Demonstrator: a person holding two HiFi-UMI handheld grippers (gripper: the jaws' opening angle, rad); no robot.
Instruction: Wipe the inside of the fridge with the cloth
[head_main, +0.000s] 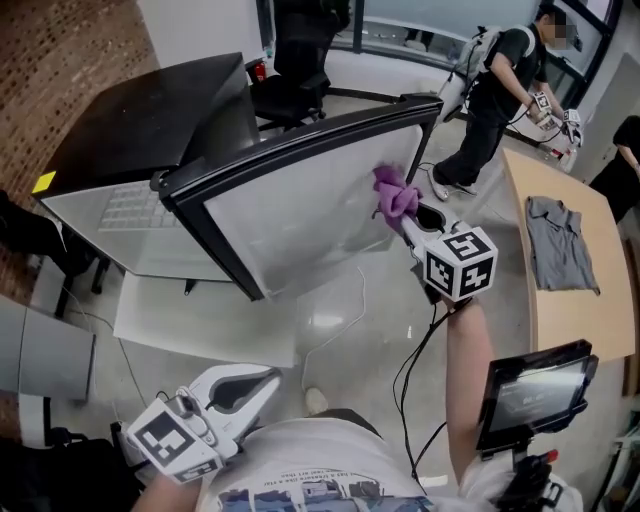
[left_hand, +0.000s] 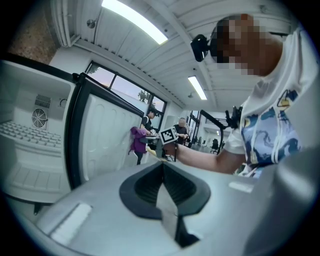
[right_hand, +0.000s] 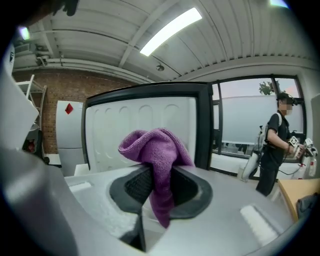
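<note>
The fridge (head_main: 130, 215) stands at the left with its door (head_main: 300, 210) swung wide open, its white inner lining facing me. My right gripper (head_main: 408, 215) is shut on the purple cloth (head_main: 393, 195), which is held at the lining near the door's far edge. In the right gripper view the cloth (right_hand: 157, 150) bunches out between the jaws, with the door (right_hand: 140, 125) just beyond. My left gripper (head_main: 262, 385) hangs low by my body, shut on nothing. Its view shows the fridge's inside (left_hand: 30, 145), the cloth (left_hand: 136, 140) and its gripper (left_hand: 162, 172).
A wooden table (head_main: 535, 300) at the right carries a grey shirt (head_main: 560, 240). A person in black (head_main: 500, 80) stands at the back right. A black chair (head_main: 300, 60) is behind the fridge. A dark screen (head_main: 535, 395) is at the lower right, a cable (head_main: 340, 320) on the floor.
</note>
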